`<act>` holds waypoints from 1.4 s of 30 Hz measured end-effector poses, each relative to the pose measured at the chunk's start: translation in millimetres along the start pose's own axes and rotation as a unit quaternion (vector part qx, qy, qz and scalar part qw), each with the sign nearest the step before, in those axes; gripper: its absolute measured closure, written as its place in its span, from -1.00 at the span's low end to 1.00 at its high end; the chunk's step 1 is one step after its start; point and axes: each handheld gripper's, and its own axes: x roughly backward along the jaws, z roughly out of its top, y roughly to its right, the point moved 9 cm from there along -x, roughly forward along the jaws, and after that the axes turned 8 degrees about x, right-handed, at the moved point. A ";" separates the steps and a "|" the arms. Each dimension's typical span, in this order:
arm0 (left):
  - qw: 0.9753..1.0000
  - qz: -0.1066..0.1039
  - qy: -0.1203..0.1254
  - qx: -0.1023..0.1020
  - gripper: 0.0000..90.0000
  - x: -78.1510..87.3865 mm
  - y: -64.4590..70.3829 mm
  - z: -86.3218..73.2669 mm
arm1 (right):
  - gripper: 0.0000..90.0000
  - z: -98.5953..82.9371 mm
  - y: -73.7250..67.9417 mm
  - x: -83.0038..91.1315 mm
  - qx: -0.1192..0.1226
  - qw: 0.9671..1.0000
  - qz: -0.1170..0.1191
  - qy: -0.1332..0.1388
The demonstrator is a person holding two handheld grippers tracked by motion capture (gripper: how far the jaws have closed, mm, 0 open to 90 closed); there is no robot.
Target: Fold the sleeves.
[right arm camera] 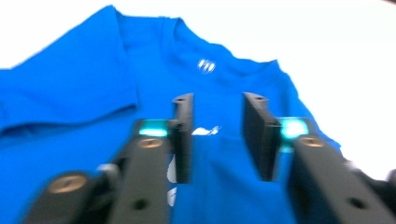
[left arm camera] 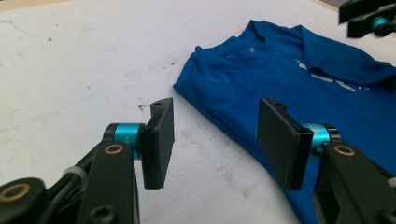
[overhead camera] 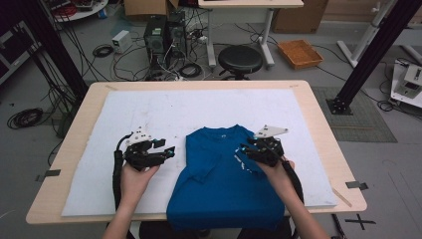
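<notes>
A blue T-shirt [overhead camera: 221, 186] lies on the white mat [overhead camera: 164, 107], collar away from me, its hem hanging over the table's front edge. One sleeve is folded in over the body. My left gripper [overhead camera: 166, 150] is open beside the shirt's left edge, over bare mat. In the left gripper view the open left gripper [left arm camera: 215, 140] frames the mat and the shirt [left arm camera: 280, 74]. My right gripper [overhead camera: 242, 154] hovers open over the shirt's right chest. The right gripper view, blurred, has the right gripper [right arm camera: 217, 135] above the white print on the shirt [right arm camera: 84, 93], nothing between the jaws.
The mat covers most of the wooden table [overhead camera: 318, 119]. Beyond the far edge stand a black stool [overhead camera: 240, 59], computer towers [overhead camera: 164, 35] with tangled cables, and an orange tray [overhead camera: 300, 53] on the floor. The right gripper shows at the top right of the left gripper view [left arm camera: 369, 18].
</notes>
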 end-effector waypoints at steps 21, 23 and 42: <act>1.000 0.018 0.014 0.003 -0.14 4.3 -5.3 1.9 | -0.18 -19.8 85.7 75.0 -0.097 0.989 -0.079 0.083; 1.000 0.015 0.005 0.001 -0.09 2.7 -2.7 -1.6 | -0.18 -20.8 87.3 76.2 -0.100 0.988 -0.081 0.083; 0.991 -0.009 -0.132 0.014 0.78 -35.6 35.6 -44.5 | -0.16 -25.5 94.4 82.0 -0.109 0.986 -0.093 0.085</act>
